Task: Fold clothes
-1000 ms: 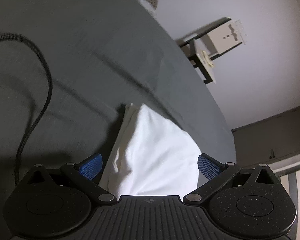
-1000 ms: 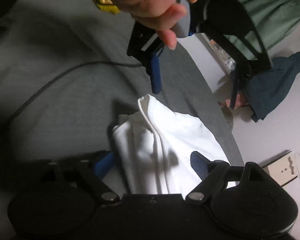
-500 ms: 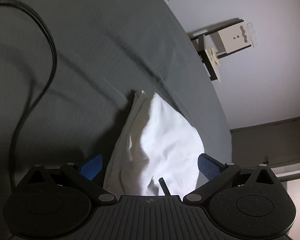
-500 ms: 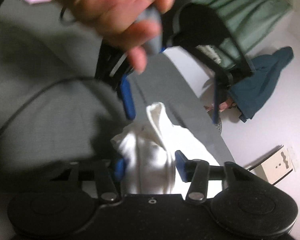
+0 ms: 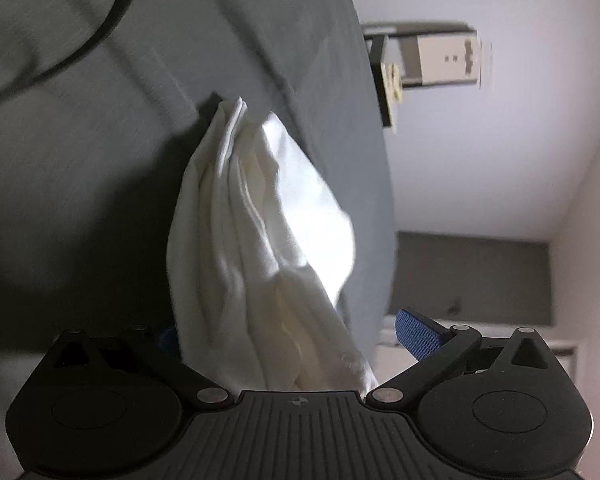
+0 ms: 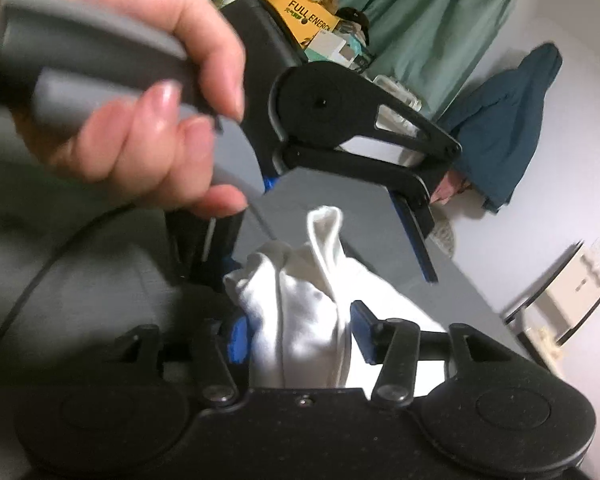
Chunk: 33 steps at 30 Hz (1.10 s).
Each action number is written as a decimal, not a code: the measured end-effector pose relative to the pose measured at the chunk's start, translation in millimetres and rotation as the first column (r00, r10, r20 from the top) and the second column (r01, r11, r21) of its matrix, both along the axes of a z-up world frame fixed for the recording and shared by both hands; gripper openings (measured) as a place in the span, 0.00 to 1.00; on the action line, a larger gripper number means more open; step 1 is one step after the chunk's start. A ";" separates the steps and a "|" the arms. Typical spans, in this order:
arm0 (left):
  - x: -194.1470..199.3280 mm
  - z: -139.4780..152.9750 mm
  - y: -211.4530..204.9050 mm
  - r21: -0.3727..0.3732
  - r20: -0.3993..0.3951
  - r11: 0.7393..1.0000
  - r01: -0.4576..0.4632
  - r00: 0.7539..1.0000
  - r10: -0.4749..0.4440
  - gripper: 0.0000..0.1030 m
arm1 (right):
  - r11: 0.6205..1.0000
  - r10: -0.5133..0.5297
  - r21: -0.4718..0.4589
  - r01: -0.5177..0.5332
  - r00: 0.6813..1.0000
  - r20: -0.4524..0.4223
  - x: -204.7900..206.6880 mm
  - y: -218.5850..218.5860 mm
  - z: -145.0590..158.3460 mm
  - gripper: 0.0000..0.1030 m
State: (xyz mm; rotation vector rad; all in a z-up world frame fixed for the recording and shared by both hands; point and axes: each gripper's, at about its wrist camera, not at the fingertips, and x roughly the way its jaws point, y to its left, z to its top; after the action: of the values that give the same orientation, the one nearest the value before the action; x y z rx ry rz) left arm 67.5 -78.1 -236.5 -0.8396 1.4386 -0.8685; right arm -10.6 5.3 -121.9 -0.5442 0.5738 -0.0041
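The white cloth (image 5: 260,240) is bunched into long folds and lies on the grey bed (image 5: 100,160), close to its edge. Its long axis runs away from both tools, straight along their fingers, so each tool looks down the length of the bundle.

The right tool (image 6: 300,332) has the near end of the cloth between its blue pads (image 6: 362,332); the jaws are narrow and seem to press the fabric, so I judge that it is holding the cloth. The left tool (image 5: 288,332) has its jaws wide: the cloth passes between them, but the right pad stands clear of it (the left pad is mostly hidden behind the fabric). In the right view the left tool (image 6: 332,236) hangs over the far end of the cloth, held by a hand (image 6: 140,92).

The right tool is therefore the nearer one for the coming move. A black cable (image 5: 80,40) lies on the bed, well apart from the cloth. No container with anything in it is clearly visible.
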 end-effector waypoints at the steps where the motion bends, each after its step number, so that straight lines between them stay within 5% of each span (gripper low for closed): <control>1: -1.1 -0.2 -3.4 0.012 0.014 1.000 0.009 1.000 -0.010 0.99 | 0.999 0.006 0.038 -0.005 1.000 -0.011 -1.9 -5.4 2.6 0.56; 2: -2.2 -0.4 -6.8 0.025 0.026 1.000 0.018 0.999 -0.019 0.96 | 0.997 0.011 0.075 -0.009 1.000 -0.024 -4.2 -12.0 5.5 0.59; 6: -4.4 1.8 -13.0 0.112 0.076 0.993 0.041 0.996 -0.049 0.48 | 0.969 0.053 0.244 -0.033 0.996 -0.074 -24.9 -57.0 23.0 0.76; 9: -6.1 2.9 -15.2 0.150 0.103 0.987 0.047 0.993 -0.063 0.35 | 0.894 0.008 0.447 0.024 0.998 -0.070 -41.3 -117.6 43.0 0.81; 13: -11.2 12.0 -26.4 0.244 0.210 0.967 0.077 0.969 -0.130 0.30 | 0.666 -0.192 0.713 0.219 0.974 -0.120 -18.4 -238.9 60.1 0.93; 18: -14.8 13.7 -38.8 0.284 0.246 0.954 0.095 0.955 -0.168 0.29 | 0.258 -0.244 0.887 0.384 0.914 -0.325 -5.1 -351.1 1.5 0.90; 24: -16.1 14.1 -45.3 0.289 0.261 0.954 0.087 0.951 -0.166 0.28 | 0.020 -0.132 0.921 0.390 0.914 -0.384 -0.8 -383.5 -54.6 0.78; 25: -16.7 14.0 -47.4 0.291 0.263 0.953 0.086 0.950 -0.166 0.28 | 0.000 -0.104 0.923 0.385 0.918 -0.383 -0.8 -384.2 -59.0 0.77; 29: -21.4 14.6 -50.4 0.300 0.267 0.950 0.087 0.948 -0.171 0.28 | 0.055 -0.012 0.918 0.392 0.920 -0.392 16.4 -374.7 -55.2 0.79; 33: -15.1 15.3 -46.9 0.301 0.264 0.950 0.087 0.949 -0.171 0.28 | 0.060 0.081 0.913 0.403 0.910 -0.407 27.2 -365.4 -52.1 0.78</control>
State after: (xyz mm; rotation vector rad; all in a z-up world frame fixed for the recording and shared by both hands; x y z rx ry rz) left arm 52.4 -125.0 -221.2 -0.3847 1.3305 -0.8183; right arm 16.6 -360.1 -174.0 1.0120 0.8516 0.2806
